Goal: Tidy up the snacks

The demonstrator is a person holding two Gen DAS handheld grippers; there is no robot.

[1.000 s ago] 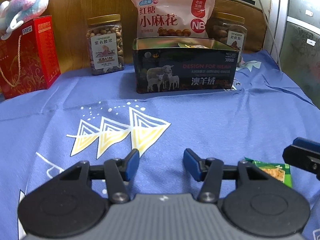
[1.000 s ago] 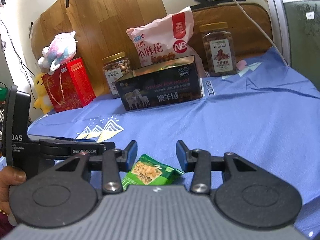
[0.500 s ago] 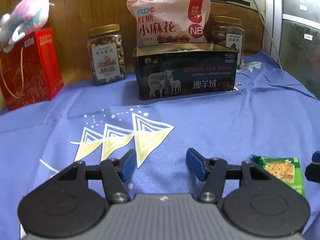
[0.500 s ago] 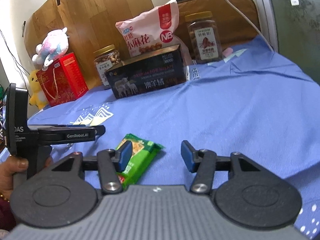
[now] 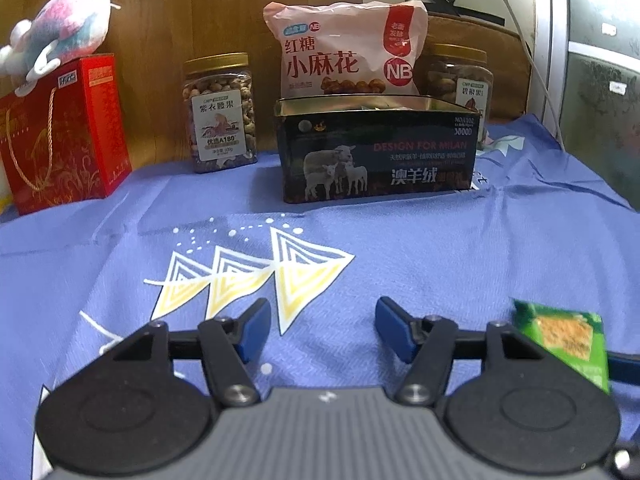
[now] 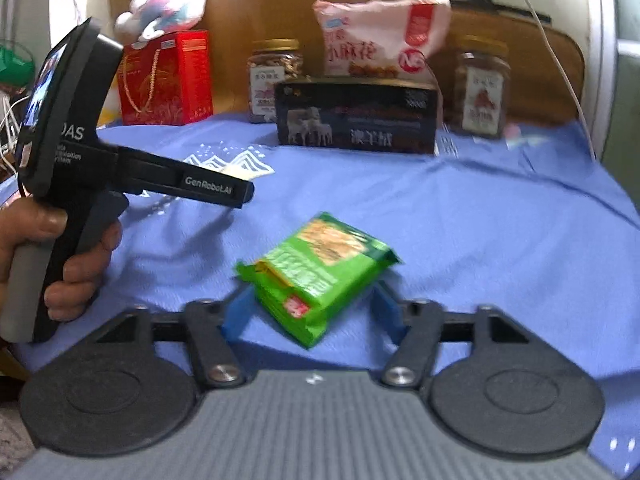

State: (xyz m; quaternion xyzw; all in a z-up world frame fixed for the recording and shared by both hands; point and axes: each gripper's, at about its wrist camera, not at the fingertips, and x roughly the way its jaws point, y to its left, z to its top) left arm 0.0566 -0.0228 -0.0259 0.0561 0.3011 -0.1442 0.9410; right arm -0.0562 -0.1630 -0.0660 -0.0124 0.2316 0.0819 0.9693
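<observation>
A green snack packet (image 6: 320,268) lies on the blue cloth, between the open blue fingers of my right gripper (image 6: 314,314); whether the pads touch it I cannot tell. It also shows at the right of the left wrist view (image 5: 564,336). My left gripper (image 5: 322,330) is open and empty, low over the cloth, to the left of the packet. The dark tin box (image 5: 376,152) with sheep on its side stands open at the back, with wrappers inside.
Behind the tin stand a pink snack bag (image 5: 344,50) and two nut jars (image 5: 220,112) (image 5: 460,76). A red gift box (image 5: 60,132) with a plush toy (image 5: 64,32) is at the back left. The left tool and hand (image 6: 72,184) are left of the packet.
My right gripper has swung left and come around the green packet, which now sits between its fingers. The left gripper has drawn back slightly and stays open.
</observation>
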